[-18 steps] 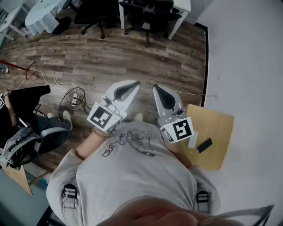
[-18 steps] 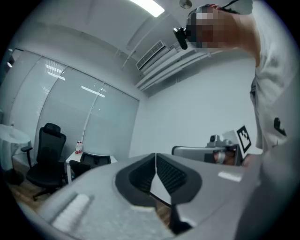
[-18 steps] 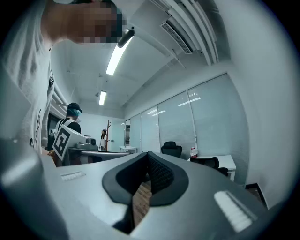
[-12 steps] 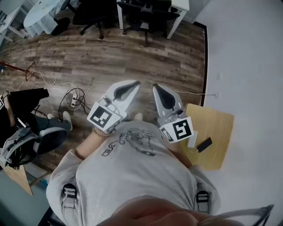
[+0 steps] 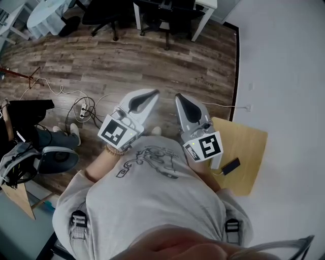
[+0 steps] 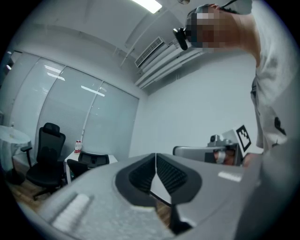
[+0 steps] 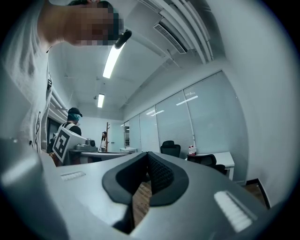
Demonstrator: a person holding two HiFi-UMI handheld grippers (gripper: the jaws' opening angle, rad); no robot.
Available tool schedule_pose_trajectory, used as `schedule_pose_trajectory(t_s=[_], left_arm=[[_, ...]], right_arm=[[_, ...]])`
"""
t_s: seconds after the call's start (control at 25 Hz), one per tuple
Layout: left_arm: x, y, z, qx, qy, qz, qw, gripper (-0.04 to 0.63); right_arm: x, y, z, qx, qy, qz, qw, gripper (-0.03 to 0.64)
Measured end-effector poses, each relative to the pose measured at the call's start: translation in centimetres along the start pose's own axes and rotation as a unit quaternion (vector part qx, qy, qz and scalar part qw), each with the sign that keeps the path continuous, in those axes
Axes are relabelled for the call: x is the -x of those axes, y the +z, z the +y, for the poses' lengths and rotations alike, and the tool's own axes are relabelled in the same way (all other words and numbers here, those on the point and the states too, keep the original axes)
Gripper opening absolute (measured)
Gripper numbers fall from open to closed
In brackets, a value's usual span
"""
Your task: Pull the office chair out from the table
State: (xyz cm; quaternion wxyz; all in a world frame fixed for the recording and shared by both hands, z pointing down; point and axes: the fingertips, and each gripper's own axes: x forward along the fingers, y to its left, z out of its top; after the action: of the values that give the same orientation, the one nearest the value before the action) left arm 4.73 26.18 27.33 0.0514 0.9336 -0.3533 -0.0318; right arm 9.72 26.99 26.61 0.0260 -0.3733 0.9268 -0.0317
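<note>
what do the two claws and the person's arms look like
Both the left claw and right claw are light grey tapered shells with dark ribbed pads inside. Each carries a white cube with black square markers. The person wears a light grey top with a dark line print, sleeves ending above the wrists.

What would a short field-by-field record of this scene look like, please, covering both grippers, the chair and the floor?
Left gripper: shut, fingers together, empty, held level before the chest
Right gripper: shut, empty, level beside the left one
Black wheeled office chair: tucked between the legs of the white rectangular table, well ahead of both grippers
Brown wood-plank floor: lies between the person and the chair
Light wooden side table: at the person's right, small black device on it
Task status: chair not yet touched
</note>
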Motion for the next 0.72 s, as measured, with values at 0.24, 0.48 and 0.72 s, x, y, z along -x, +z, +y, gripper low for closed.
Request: schedule_pose_trajectory(t_s=[0.24, 0.48, 0.72], left_arm=[[-2.0, -0.2, -0.5, 0.006, 0.007, -0.003, 1.0000, 0.008], [-2.9, -0.1, 1.3, 0.005, 0.015, 0.003, 0.9999, 0.008], [-4.4, -0.3, 5.4, 0.009, 0.024, 0.000, 0.9997, 0.008]], right_arm=[[0.1, -0.1, -1.5, 0.006, 0.009, 0.007, 1.000, 0.006], [-1.4, 0.0, -2.9, -0.003, 0.003, 0.005, 1.000, 0.006], [-4.7, -0.9, -4.5, -0.005, 0.005, 0.009, 1.000, 0.008]])
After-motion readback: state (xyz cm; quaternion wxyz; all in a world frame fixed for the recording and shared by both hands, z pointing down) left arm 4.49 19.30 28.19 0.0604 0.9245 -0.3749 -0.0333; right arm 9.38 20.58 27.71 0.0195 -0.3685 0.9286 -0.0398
